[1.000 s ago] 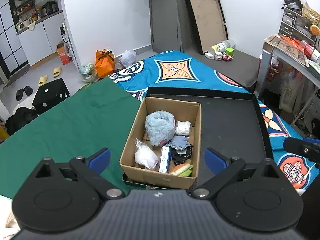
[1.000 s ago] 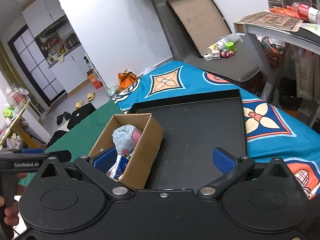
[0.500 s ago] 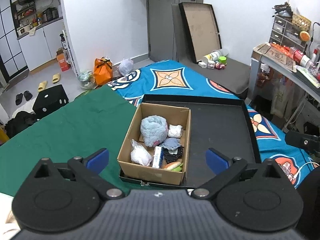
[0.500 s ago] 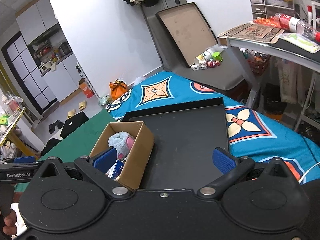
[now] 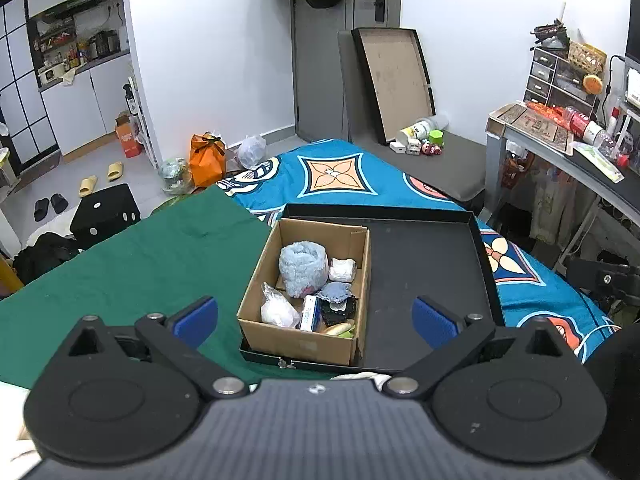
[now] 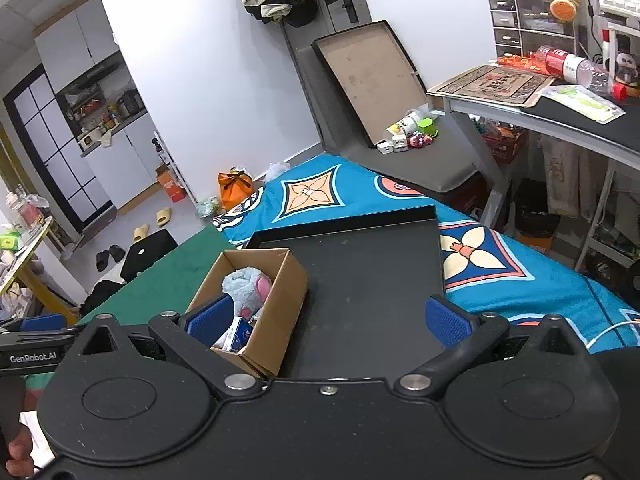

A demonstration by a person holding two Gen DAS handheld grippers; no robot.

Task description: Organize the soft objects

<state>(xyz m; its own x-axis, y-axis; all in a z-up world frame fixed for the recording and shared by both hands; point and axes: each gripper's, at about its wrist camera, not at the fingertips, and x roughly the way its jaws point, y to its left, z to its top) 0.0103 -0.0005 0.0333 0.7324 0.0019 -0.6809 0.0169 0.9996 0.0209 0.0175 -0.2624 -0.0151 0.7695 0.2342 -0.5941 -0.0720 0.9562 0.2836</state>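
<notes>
A cardboard box [image 5: 304, 342] [image 6: 280, 308] sits in the left part of a shallow black tray [image 5: 424, 276] [image 6: 368, 280]. Inside it lie a fluffy blue plush toy [image 5: 302, 270] [image 6: 246, 288], a clear plastic bag [image 5: 278, 310], a small white packet [image 5: 342, 269], a blue-and-white carton [image 5: 311, 313] [image 6: 236, 336] and a dark pouch [image 5: 340, 309]. My left gripper [image 5: 316, 316] hangs open above and in front of the box, holding nothing. Over the tray's near edge my right gripper [image 6: 328, 320] is open too, and empty.
The tray rests on a blue patterned cover [image 5: 340, 172] beside a green cloth [image 5: 132, 264]. A desk [image 6: 560, 116] with clutter stands at the right. A brown board [image 5: 394, 80] leans on the far wall. Bags [image 5: 206, 158], slippers and a black stool [image 5: 104, 210] are on the floor at left.
Both grippers have risen and pulled back from the box, so the box and tray look smaller and more of the room shows. Nothing was taken hold of.
</notes>
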